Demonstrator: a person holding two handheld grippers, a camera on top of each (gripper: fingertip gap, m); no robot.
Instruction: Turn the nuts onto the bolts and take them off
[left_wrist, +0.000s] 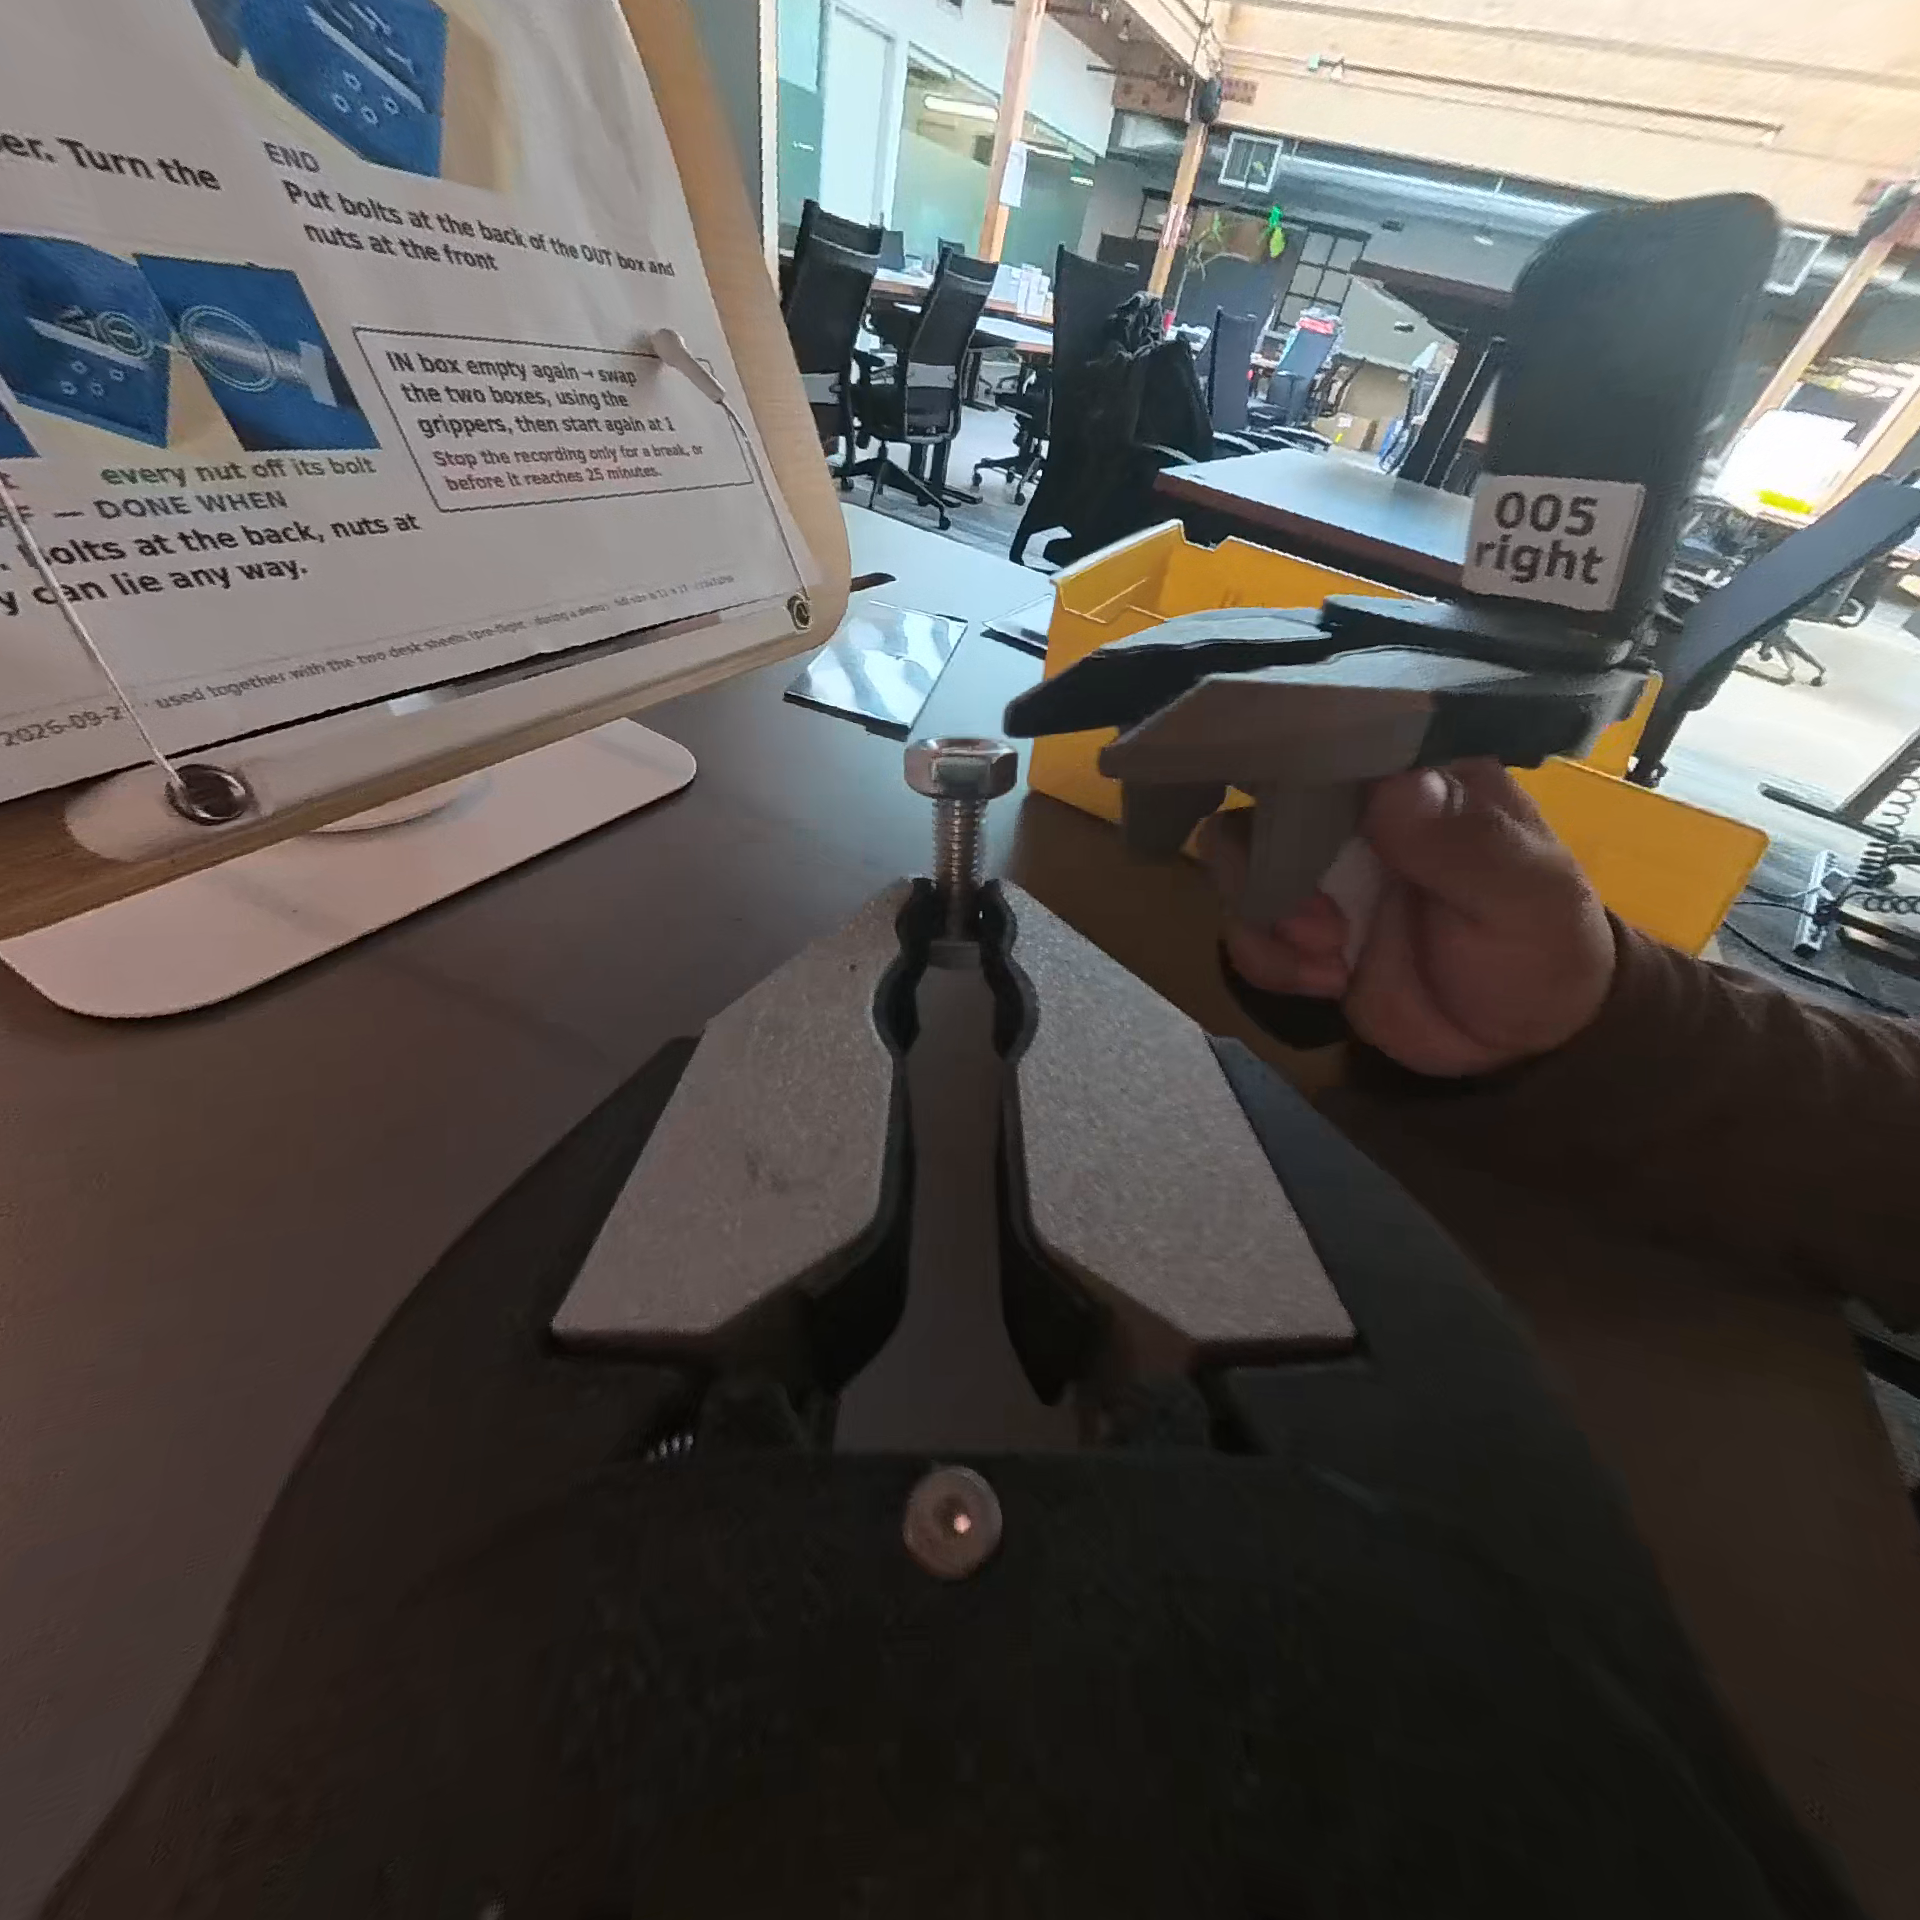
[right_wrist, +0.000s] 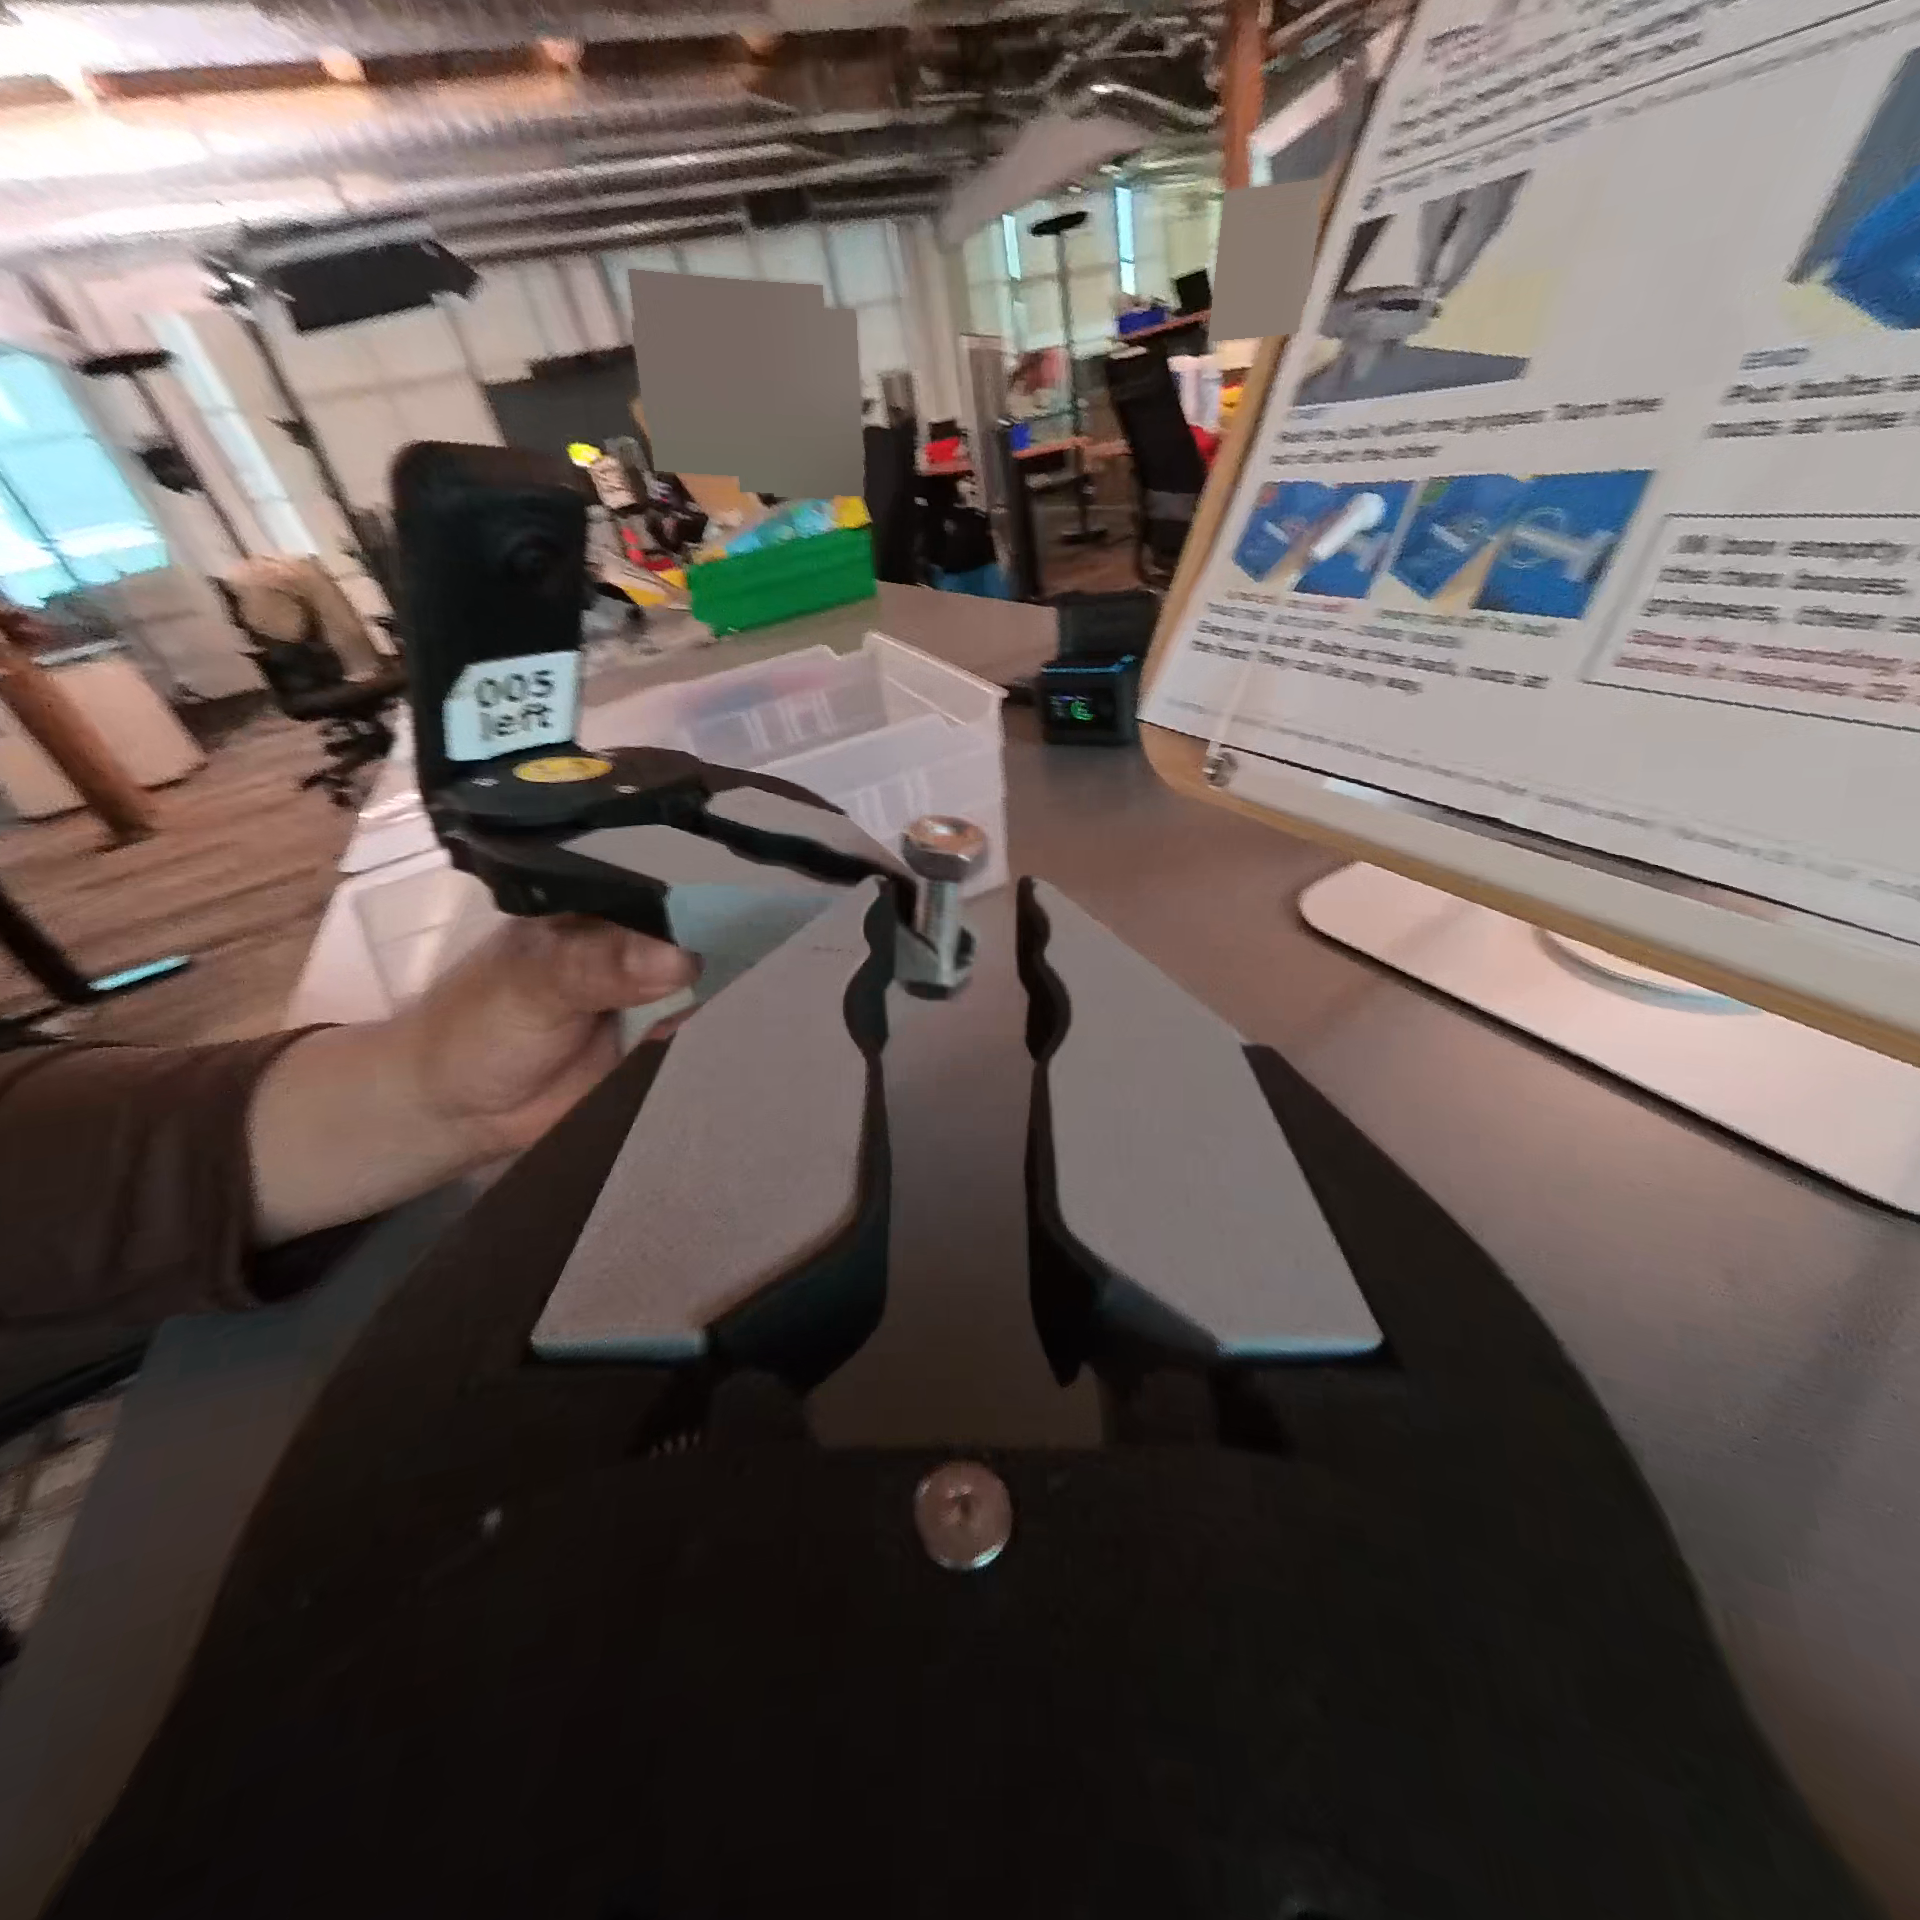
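A silver hex bolt (left_wrist: 958, 821) stands head up, with a nut (left_wrist: 951, 951) on its lower end. My left gripper (left_wrist: 954, 906) is shut on the bolt's shank just above the nut. It also shows in the right wrist view (right_wrist: 883, 883), coming in from the left and held by a hand. My right gripper (right_wrist: 956, 909) is open and empty. In its own view the bolt (right_wrist: 940, 894) and the nut (right_wrist: 935, 961) sit between its fingertips, close to the left one. In the left wrist view the right gripper (left_wrist: 1070, 727) lies just right of the bolt head, not touching.
An instruction sheet on a white-footed stand (left_wrist: 416, 416) (right_wrist: 1558, 520) stands close by on the dark table (left_wrist: 312, 1195). A yellow bin (left_wrist: 1132, 623) is behind the right gripper. A clear plastic bin (right_wrist: 883, 727) and a small black device (right_wrist: 1086, 707) are behind the bolt. Both grippers' tips are close together, under 4 cm apart.
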